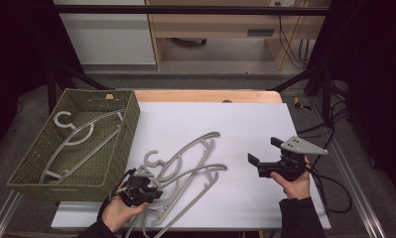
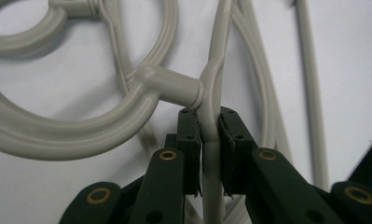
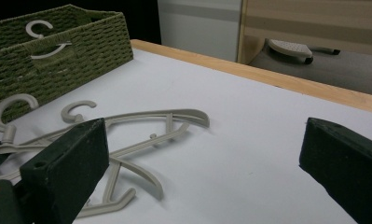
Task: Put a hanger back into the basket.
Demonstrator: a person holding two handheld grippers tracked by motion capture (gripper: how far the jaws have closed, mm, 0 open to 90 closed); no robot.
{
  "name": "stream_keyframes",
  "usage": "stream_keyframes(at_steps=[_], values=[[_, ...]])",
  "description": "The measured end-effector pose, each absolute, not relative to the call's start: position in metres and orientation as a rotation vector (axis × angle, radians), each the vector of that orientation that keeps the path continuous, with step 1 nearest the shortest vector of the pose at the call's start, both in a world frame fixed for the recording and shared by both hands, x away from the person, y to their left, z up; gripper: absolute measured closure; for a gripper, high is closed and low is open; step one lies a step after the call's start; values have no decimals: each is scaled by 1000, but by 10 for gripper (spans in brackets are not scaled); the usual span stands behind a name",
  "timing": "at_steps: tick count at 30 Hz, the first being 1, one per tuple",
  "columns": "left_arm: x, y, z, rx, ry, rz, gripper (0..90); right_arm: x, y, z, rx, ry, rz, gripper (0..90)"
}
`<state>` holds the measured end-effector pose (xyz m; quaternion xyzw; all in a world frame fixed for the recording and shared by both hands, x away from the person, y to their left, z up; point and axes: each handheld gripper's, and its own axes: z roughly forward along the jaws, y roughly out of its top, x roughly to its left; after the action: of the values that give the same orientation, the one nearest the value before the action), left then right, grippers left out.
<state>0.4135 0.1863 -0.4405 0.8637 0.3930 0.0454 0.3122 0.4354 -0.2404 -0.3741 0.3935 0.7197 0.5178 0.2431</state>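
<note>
Grey plastic hangers (image 1: 190, 158) lie tangled on the white tabletop (image 1: 245, 124), a little left of centre. My left gripper (image 1: 141, 191) is at the pile's near left end. In the left gripper view my left gripper (image 2: 210, 135) is shut on one hanger's bar (image 2: 212, 79), just below the neck of its hook (image 2: 81, 135). My right gripper (image 1: 265, 151) is held open to the right of the pile, with nothing between its jaws. The right gripper view looks past my right gripper (image 3: 202, 163) to the hangers (image 3: 141, 126), which lie apart from it.
A green woven basket (image 1: 128, 129) stands at the table's left with another grey hanger (image 1: 79, 134) inside; the basket (image 3: 48, 56) also appears in the right gripper view. The wooden table edge (image 1: 205, 95) runs along the back. Cables (image 1: 329, 183) trail at the right.
</note>
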Motion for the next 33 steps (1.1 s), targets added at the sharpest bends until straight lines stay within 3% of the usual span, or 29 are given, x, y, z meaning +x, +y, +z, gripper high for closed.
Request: stream_keyframes(at_steps=[15,33], values=[[398,211,-394,2105,978,131,805,435,-242,-373,1078,1963,1413,15],[394,245,-335,1977,928,310,805,436,-243,-373,1081,1961,1418,15]])
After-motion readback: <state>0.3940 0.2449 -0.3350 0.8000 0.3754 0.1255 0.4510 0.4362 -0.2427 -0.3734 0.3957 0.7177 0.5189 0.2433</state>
